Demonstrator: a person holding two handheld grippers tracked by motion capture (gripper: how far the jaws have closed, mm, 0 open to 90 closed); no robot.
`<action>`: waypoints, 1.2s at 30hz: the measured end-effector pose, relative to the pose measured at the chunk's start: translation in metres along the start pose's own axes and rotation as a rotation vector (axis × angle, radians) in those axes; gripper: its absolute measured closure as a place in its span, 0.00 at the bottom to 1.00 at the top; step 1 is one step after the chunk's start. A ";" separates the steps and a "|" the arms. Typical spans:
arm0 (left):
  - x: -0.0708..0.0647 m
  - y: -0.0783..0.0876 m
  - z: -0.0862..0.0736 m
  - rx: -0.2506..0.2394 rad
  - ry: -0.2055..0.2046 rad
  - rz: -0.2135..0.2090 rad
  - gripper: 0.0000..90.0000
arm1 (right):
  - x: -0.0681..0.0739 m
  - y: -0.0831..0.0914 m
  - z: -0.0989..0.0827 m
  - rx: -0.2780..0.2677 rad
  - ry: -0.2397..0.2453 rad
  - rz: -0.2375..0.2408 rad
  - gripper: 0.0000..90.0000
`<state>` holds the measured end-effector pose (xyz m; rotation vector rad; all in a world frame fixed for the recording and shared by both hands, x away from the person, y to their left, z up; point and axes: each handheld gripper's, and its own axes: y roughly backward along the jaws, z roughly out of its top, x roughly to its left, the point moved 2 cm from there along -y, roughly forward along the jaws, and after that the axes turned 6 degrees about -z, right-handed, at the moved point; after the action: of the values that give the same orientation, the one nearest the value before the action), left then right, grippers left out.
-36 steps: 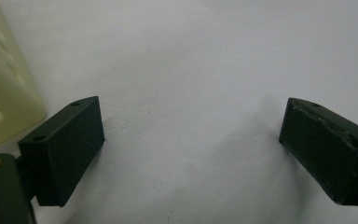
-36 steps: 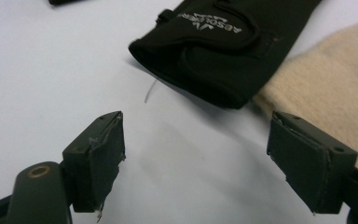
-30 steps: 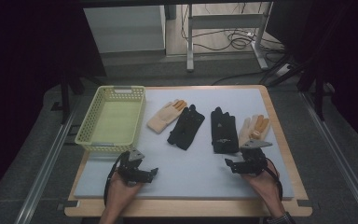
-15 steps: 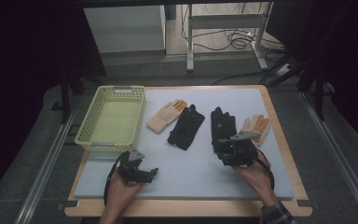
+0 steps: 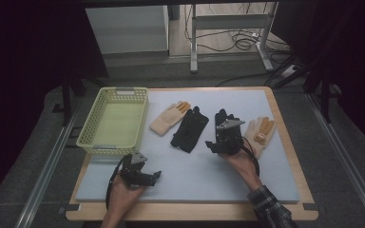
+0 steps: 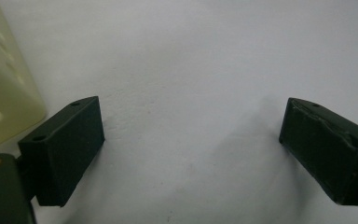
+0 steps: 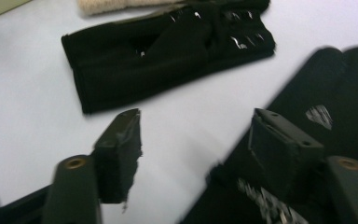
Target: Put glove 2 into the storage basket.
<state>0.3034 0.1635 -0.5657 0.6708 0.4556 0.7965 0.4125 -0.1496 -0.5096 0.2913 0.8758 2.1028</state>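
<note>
Four gloves lie in a row on the pale foam mat [image 5: 195, 166]: a tan glove [image 5: 170, 118], a black glove [image 5: 190, 129], a second black glove [image 5: 222, 118] and another tan glove [image 5: 261, 133]. My right gripper [image 5: 213, 143] hovers over the cuff end of the second black glove [image 7: 335, 102]. Its jaws [image 7: 196, 121] are open and have just been closing. The right fingertip [image 7: 279, 140] is over the glove's edge, and mostly bare mat shows between the jaws. The first black glove [image 7: 168, 51] lies ahead of them. My left gripper [image 5: 153, 175] rests open near the front left, above bare mat [image 6: 191, 56].
A yellow-green mesh basket [image 5: 111, 121] stands at the mat's left, and its wall [image 6: 4, 93] is close beside my left gripper. The mat lies on a wooden board [image 5: 294, 156]. Metal rails run along both sides, with cables on the floor behind.
The right hand has moved from the front right of the mat leftward and away, onto the second black glove. The left hand has kept still.
</note>
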 end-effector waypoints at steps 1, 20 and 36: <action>0.000 0.000 0.000 0.000 0.000 0.000 0.07 | 0.000 0.000 0.000 0.000 0.000 0.000 0.42; 0.000 0.000 0.000 -0.001 0.001 -0.001 0.07 | 0.011 -0.075 0.050 0.032 -0.020 0.027 0.24; 0.000 0.000 0.000 -0.002 0.002 0.000 0.07 | 0.023 -0.098 0.055 0.096 0.041 -0.018 0.85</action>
<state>0.3035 0.1632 -0.5659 0.6677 0.4566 0.7982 0.4835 -0.0641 -0.5374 0.2900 1.0024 2.0595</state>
